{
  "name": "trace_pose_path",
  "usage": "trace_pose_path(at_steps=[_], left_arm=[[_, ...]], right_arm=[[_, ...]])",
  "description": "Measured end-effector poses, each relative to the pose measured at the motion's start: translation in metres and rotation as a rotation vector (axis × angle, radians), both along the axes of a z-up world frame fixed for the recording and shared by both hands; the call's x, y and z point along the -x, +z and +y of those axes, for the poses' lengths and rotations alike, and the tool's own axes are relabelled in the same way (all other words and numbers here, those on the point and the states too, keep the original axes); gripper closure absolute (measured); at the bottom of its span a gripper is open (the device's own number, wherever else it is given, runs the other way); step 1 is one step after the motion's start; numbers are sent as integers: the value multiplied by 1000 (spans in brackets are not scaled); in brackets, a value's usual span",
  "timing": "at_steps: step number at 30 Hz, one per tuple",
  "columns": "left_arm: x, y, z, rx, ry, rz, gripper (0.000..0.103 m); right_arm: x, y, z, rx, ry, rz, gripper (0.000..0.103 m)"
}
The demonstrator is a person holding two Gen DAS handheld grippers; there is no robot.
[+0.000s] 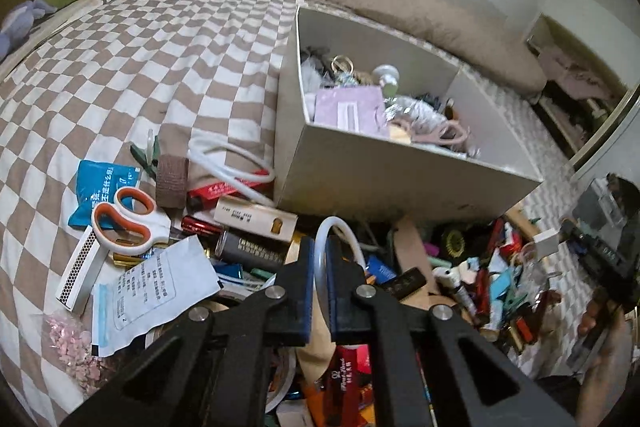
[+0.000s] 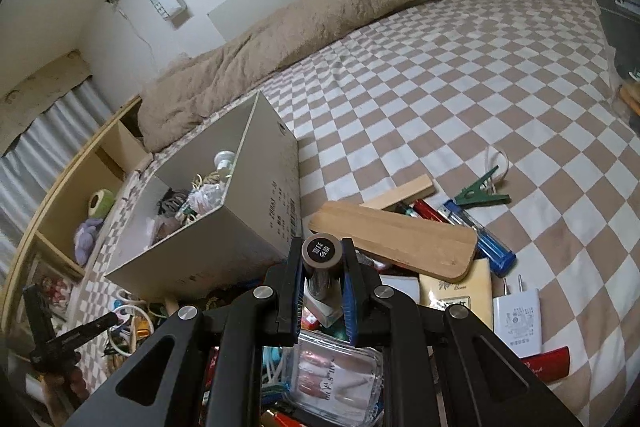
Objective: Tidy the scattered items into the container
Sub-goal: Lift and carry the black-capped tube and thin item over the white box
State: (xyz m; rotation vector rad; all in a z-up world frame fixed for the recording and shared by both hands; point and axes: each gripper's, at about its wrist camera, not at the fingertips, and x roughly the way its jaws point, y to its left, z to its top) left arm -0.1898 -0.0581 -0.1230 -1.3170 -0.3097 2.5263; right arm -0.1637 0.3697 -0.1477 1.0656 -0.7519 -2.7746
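Observation:
A white open box (image 1: 400, 171) stands on the checkered bed and holds several small items; it also shows in the right wrist view (image 2: 256, 203). My left gripper (image 1: 320, 251) is shut on a clear plastic tube (image 1: 340, 227) that loops up in front of the box's near wall. My right gripper (image 2: 322, 259) is shut on a small silver cylinder with a black cap (image 2: 322, 255), held above the clutter just right of the box. Scattered items lie in a pile in front of the box.
Orange-handled scissors (image 1: 124, 219), a blue packet (image 1: 100, 187), a brown tape roll (image 1: 172, 181) and a white paper pouch (image 1: 156, 287) lie left of the pile. A wooden board (image 2: 396, 239), a green clip (image 2: 480, 193), a blue case (image 2: 480, 239) and a white charger (image 2: 518, 319) lie right. A beige blanket (image 2: 320, 27) runs behind.

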Motion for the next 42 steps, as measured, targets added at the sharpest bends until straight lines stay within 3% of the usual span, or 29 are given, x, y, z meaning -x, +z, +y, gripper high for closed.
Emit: trace_pose_path(at_steps=[18, 26, 30, 42], left_arm=[[-16, 41, -19, -98, 34, 142, 97], [-21, 53, -12, -91, 22, 185, 97], [-20, 60, -2, -90, 0, 202, 97], [10, 96, 32, -61, -31, 262, 97]], right_arm=[[0, 10, -17, -35, 44, 35, 86], [-2, 20, -32, -28, 85, 73, 86], [0, 22, -42, 70, 149, 73, 86], [0, 29, -87, 63, 293, 80, 86]])
